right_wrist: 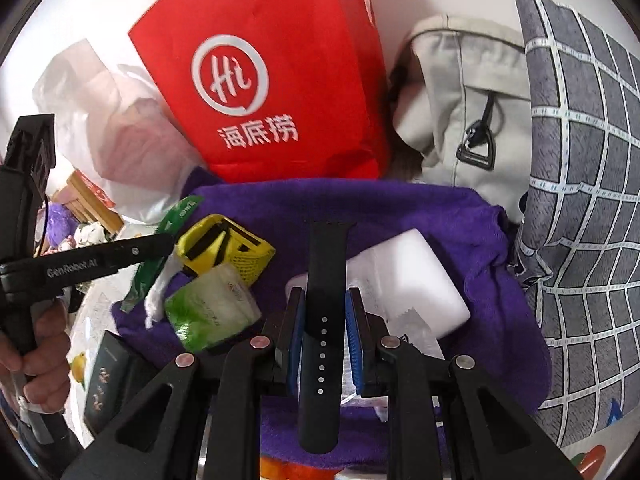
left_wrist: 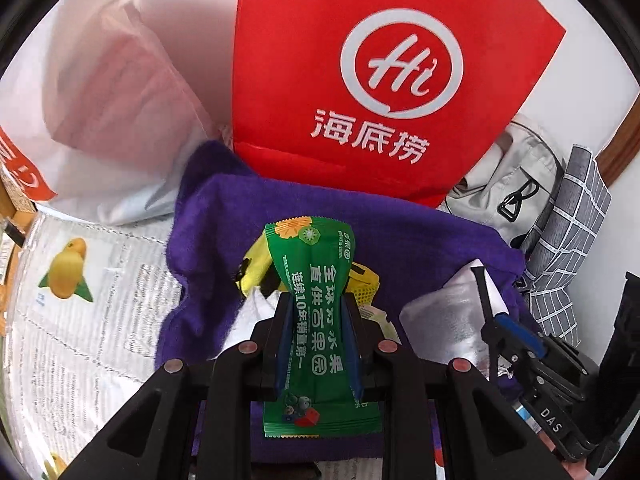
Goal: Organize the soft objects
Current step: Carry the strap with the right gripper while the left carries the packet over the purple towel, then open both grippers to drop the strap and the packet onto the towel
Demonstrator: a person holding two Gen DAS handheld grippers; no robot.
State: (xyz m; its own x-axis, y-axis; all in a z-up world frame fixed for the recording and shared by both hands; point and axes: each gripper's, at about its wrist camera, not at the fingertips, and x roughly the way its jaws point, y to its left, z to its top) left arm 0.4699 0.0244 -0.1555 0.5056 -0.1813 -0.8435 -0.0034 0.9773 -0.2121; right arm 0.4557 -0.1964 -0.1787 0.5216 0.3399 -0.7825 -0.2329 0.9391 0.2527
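A fuzzy purple towel (left_wrist: pixel 400 236) lies spread over a table, its nap thick and its edges rumpled. Over it, the left gripper (left_wrist: pixel 318 344) is closed on a glossy green snack packet (left_wrist: pixel 318 312), pinching its narrow waist so the crinkled foil flares out above and below the blue-padded fingers. The right gripper (right_wrist: pixel 322 332) is clamped around a smooth black rubber watch strap (right_wrist: pixel 325 320) with a row of small holes; the strap stands upright between the fingers, above the towel. On the towel just beyond lie a yellow mesh pouch (right_wrist: pixel 230 250) with black bands, a soft green-and-white tissue pack (right_wrist: pixel 210 308), and a white rounded block (right_wrist: pixel 408 276) in clear wrapping. Behind the towel stands a stiff red fabric bag (right_wrist: pixel 272 80) printed with a white circular logo, flanked by a crumpled translucent plastic bag (right_wrist: pixel 112 120), a pale grey canvas bag (right_wrist: pixel 460 100) with a black buckle, and a grey checked cloth (right_wrist: pixel 580 200). The person's left hand (right_wrist: pixel 36 360) grips the left tool's handle.
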